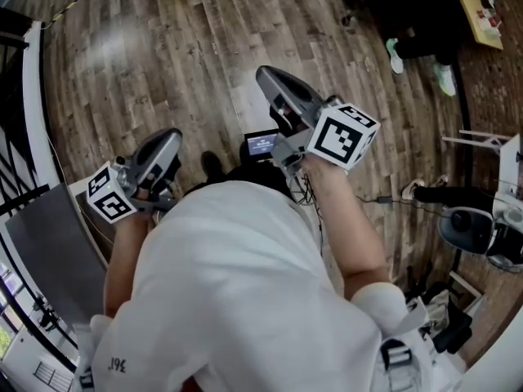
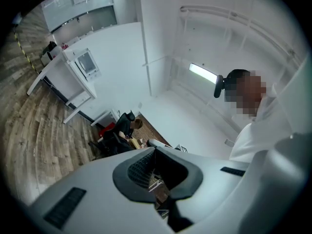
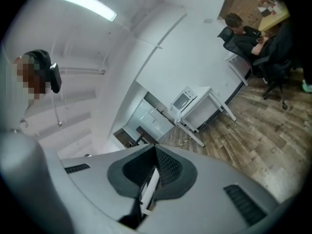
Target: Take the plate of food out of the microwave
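Jaws pressed shut on nothing, the left gripper (image 2: 155, 165) and right gripper (image 3: 154, 165) hung well apart from the white microwave (image 3: 183, 100). The plate was not in view, presumably inside it. Doing the step well likely meant approaching the microwave squarely and parting the jaws before the door.
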{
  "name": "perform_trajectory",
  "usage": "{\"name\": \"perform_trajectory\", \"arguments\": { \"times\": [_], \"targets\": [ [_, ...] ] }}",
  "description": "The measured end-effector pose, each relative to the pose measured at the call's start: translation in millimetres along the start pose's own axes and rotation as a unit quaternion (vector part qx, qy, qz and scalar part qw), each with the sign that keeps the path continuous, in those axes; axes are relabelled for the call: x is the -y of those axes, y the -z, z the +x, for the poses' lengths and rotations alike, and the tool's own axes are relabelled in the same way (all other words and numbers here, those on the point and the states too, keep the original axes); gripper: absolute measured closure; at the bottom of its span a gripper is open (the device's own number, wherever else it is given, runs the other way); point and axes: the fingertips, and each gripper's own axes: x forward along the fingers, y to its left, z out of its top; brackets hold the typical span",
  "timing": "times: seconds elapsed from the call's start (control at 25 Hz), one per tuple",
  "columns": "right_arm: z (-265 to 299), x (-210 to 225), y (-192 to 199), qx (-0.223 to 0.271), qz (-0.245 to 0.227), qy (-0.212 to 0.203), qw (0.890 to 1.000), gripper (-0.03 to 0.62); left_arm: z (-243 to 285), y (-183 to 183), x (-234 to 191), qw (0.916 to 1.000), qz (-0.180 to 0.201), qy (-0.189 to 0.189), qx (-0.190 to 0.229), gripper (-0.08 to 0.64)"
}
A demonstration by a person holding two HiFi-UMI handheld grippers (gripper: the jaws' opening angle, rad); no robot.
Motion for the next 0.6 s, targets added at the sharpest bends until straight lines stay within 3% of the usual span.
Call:
{"name": "perform_trajectory", "arguments": {
  "times": [0.12, 0.24, 0.4, 0.6],
  "targets": [
    [0, -3, -9, 0.020, 0.031, -0.019, 0.999, 0.591, -1, -2, 1, 1.0000, 0.003, 0.001, 0.002, 0.551],
    [-1, -5, -12, 0.025, 0.028, -0.028, 0.999, 0.591, -3, -2, 0, 1.0000, 0.002, -0.003, 0.003, 0.551],
    [0, -9, -15, 0.023, -0.001, -0.030, 0.999, 0.591, -6, -1, -1, 1.0000, 0.002, -0.007, 0.005, 0.551],
    [2, -21, -21, 0.023, -0.072, -0.021, 0.997, 0.500, -5, -1, -3, 1.0000, 0.001, -0.007, 0.006, 0.551]
  ]
}}
